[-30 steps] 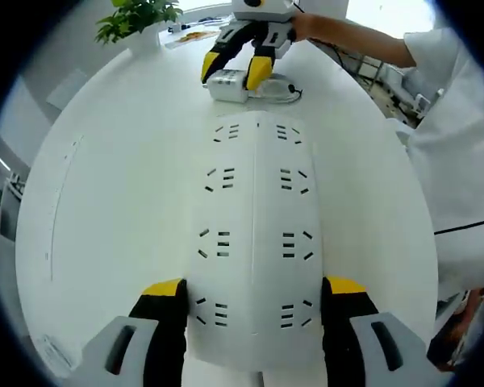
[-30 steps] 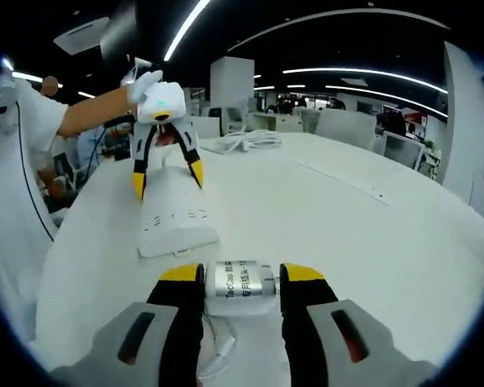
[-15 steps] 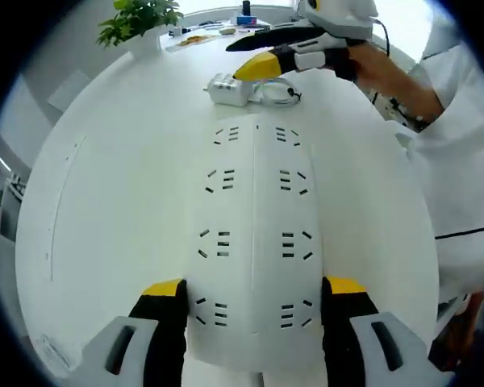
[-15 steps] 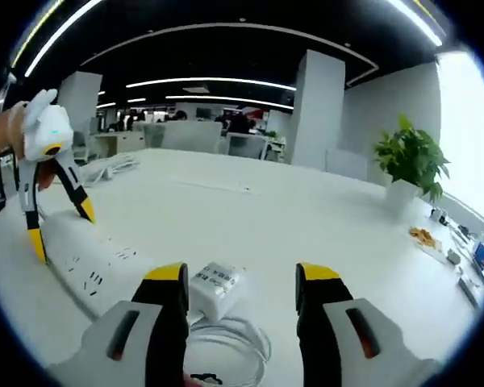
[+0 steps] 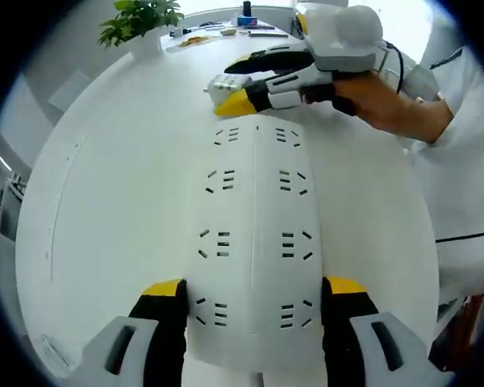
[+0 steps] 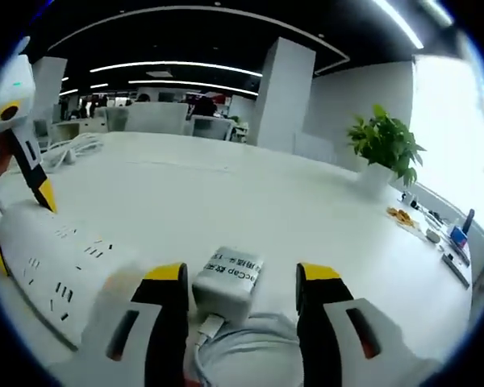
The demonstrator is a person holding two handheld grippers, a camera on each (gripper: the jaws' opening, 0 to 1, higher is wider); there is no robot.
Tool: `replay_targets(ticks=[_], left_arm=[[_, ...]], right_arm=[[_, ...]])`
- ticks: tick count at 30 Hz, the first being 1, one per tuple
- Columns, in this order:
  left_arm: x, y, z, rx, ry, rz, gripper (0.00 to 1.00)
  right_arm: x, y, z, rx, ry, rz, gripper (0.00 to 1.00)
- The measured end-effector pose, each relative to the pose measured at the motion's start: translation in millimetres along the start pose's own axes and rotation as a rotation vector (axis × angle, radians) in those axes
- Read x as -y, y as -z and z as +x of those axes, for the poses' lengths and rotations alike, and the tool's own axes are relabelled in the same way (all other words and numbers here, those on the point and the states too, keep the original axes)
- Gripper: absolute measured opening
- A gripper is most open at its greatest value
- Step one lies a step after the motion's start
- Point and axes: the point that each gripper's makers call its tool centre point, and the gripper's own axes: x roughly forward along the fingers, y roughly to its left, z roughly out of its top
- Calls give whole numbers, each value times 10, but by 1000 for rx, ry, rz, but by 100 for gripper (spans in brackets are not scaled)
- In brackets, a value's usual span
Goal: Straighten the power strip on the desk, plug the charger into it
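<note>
Power strip (image 5: pixel 255 242) runs lengthwise from left claw (image 5: pixel 254 297) toward charger (image 6: pixel 227 277).

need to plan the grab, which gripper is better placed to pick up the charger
The right gripper, I'd judge: the charger lies between its open jaws, its cable coiled beneath. The left gripper is busy straddling the near end of the power strip.
</note>
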Motion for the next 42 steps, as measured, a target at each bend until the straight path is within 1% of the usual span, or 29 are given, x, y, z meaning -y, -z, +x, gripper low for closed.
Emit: replay_targets(ticks=[3,6,10,13,19,24,25,26,27,30,31,33,34,35,36,37,38,39,42], left_arm=[[-82,23,5,1,1,-1,68],[-119,35,8,0,1,-1,68],[-117,36,10,-1,1,-1,68],[-137,43,12,-4,1,-2,68],[-168,55,14,-5,1,-2,68],[-187,62,15,-6,1,-2,68],[-190,63,15,-6,1,-2,68],[-193,65,16,-6,1,-2,68],[-196,66,16,-6,1,-2,68],[-199,67,16,-6,1,-2,68],[37,5,13,-8,11,13,68],[339,-66,-33,-8,8,9,68],[457,-89,-69,-8,8,9,68],[354,-85,-49,-9,8,9,68],[287,-84,-39,-9,8,9,68],[269,-81,-24,-10,28,2,68],[165,-84,-13,-10,22,4,68],[94,-60,9,1,35,-1,68],[-133,27,21,3,34,-1,68]], right_arm=[[-15,-30,3,14,0,-10,48],[-46,-52,-12,37,-21,-20,37],[-60,-56,-54,46,-27,-33,35],[-79,-40,-77,42,-40,-20,33],[-86,-24,-131,52,-81,-24,31],[-109,-24,-134,76,-140,-38,30],[-129,-30,-132,83,-162,-58,29],[-138,-32,-137,87,-172,-56,29],[-170,-38,-135,96,-203,-60,28],[-248,-58,-141,121,-305,-127,28],[-266,-59,-146,131,-342,-148,28],[-256,-56,-149,142,-395,-133,27],[-256,-57,-150,146,-423,-127,27],[-254,-57,-150,144,-447,-108,27],[-239,-60,-142,148,-459,-117,27],[-250,-60,-145,156,-478,-133,27],[-267,-60,-154,163,-501,-143,27],[-277,-60,-160,166,-517,-151,27],[-294,-59,-170,171,-545,-162,27]])
